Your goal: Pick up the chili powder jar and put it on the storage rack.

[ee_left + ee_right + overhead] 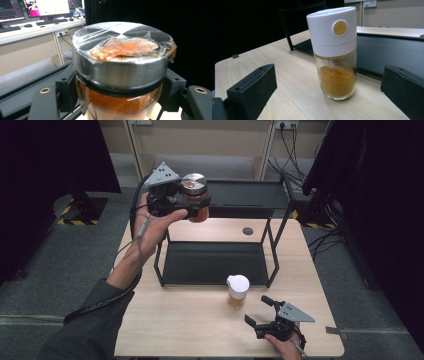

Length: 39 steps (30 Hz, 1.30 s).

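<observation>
A glass jar of red-orange powder with a silver metal lid hangs in the air at the left end of the black rack's top shelf; my left gripper is shut on its body. Spilled powder under clear tape sticks to the lid. A white-capped glass shaker of yellow powder stands upright on the wooden table in front of the rack. In the right gripper view the shaker stands ahead of the wide-apart jaws. My right gripper rests open near the table's front right edge, apart from the shaker.
The two-tier black metal rack has a lower shelf lying on the table. A small round grommet sits in the tabletop behind it. Cables trail on the floor at the back right.
</observation>
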Tool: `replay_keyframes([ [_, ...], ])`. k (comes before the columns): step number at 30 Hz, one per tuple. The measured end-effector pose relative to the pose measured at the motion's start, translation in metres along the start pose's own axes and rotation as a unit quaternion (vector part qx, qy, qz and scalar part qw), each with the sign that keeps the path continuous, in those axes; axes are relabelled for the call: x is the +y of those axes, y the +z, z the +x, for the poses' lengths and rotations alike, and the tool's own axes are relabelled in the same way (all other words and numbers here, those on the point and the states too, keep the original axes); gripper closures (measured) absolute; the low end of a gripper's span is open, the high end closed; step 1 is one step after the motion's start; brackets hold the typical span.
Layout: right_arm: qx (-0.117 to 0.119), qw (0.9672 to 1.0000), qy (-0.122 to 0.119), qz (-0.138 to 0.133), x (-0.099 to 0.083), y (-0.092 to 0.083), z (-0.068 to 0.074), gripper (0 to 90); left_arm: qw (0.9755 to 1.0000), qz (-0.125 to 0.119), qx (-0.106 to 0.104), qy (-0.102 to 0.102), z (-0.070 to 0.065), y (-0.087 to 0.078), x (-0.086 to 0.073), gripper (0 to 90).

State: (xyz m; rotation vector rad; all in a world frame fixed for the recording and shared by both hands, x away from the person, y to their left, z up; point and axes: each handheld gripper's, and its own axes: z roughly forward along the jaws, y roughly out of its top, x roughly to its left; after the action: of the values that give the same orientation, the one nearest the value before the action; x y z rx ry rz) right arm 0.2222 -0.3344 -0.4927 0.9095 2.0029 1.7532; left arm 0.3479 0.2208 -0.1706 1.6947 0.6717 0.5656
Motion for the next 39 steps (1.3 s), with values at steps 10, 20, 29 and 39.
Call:
replay_keyframes([
  [10, 0.003, 1.0, -0.001, 0.001, 0.0, 0.0, 0.0, 0.7, 0.9995, 0.003, 0.032, -0.006, 0.004, 0.019, 0.01, 30.6],
  [20, 0.005, 1.0, -0.001, 0.002, 0.0, 0.0, 0.0, 0.7, 0.9968, 0.003, 0.077, -0.022, 0.015, 0.034, 0.013, 30.6],
  [29, 0.007, 1.0, 0.0, 0.002, 0.0, 0.0, 0.0, 0.7, 0.9942, 0.002, 0.103, -0.031, 0.024, 0.042, 0.01, 30.6],
  [39, 0.008, 1.0, 0.001, 0.001, 0.0, 0.001, 0.0, 0.6, 0.9932, 0.005, 0.112, -0.032, 0.028, 0.052, 0.004, 30.6],
])
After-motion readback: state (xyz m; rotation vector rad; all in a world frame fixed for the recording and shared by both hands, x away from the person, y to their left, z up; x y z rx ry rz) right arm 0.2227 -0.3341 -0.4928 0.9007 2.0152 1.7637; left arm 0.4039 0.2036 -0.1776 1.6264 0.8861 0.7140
